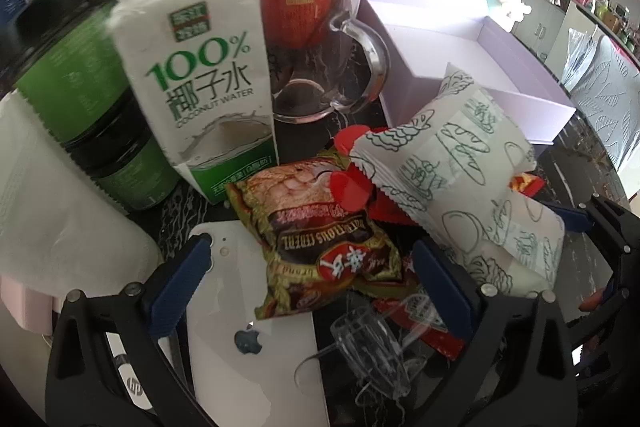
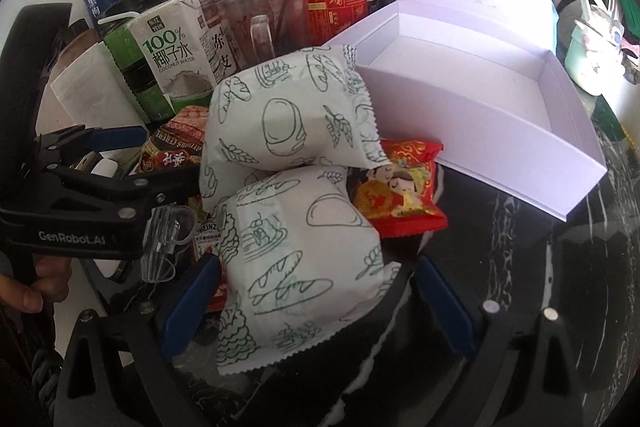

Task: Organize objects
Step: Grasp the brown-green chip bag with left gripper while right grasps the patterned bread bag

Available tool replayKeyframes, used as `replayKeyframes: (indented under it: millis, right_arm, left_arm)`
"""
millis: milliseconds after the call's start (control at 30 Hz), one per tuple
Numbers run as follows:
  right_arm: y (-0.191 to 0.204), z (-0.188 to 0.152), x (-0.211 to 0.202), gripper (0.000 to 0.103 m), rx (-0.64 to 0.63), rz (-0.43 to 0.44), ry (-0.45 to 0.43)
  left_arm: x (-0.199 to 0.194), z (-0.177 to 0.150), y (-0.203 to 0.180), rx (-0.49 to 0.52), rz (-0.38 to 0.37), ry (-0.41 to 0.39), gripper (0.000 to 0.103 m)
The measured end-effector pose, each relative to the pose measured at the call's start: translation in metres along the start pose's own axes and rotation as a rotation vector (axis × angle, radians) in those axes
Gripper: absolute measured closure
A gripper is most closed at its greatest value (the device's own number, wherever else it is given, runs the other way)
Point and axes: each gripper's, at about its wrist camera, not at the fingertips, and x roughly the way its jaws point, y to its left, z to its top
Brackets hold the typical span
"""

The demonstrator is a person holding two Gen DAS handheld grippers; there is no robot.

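While the right gripper (image 2: 316, 299) stood wide open, low in the frame, the nearer bread pack (image 2: 304, 267) lay between its blue pads (image 2: 192, 303) with a gap visible at each side, so nothing was held. A second bread pack (image 2: 280, 115) was stacked just behind it, at the frame's centre, leaning toward the open white box (image 2: 520, 131) at the upper right. A red snack pouch (image 2: 400, 195) was tucked beside both, to the right.

In the left wrist view the left gripper (image 1: 316, 287) was likewise seen open, at the bottom of the frame, astride a green cereal sachet (image 1: 320, 235) resting partly on a white phone (image 1: 256, 339); no pad was seen pressing on it.

The bread packs were judged light, soft and puffed with air, their film probably slick. A hold across the plump middle was thought best, closed gently so the bread was not crushed; the crimped ends would likely slip or tear. The sachet was judged thin and crinkly, best pinched across its width. The glass mug (image 1: 332, 67) and coconut water carton (image 1: 200, 75) behind, in the upper half of the left view, were reckoned easy to knock over.
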Motion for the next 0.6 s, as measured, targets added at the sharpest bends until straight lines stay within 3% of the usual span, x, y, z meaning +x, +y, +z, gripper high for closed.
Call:
replayKeyframes:
  millis: [167, 333, 467, 600]
  right_arm:
    - [0.001, 0.0, 0.004, 0.01, -0.01, 0.021, 0.01]
    - [0.003, -0.001, 0.001, 0.02, -0.043, 0.046, 0.006]
    - [0.005, -0.003, -0.002, 0.027, -0.057, 0.063, -0.002]
    - [0.008, -0.002, -0.005, 0.036, -0.068, 0.08, -0.009]
  left_arm:
    - [0.012, 0.003, -0.005, 0.016, 0.005, 0.025, 0.012]
    - [0.015, 0.003, -0.009, 0.02, 0.003, 0.028, 0.021]
    - [0.013, 0.002, -0.013, 0.034, 0.007, 0.011, 0.035]
    - [0.01, 0.001, -0.01, 0.015, -0.014, 0.006, 0.04]
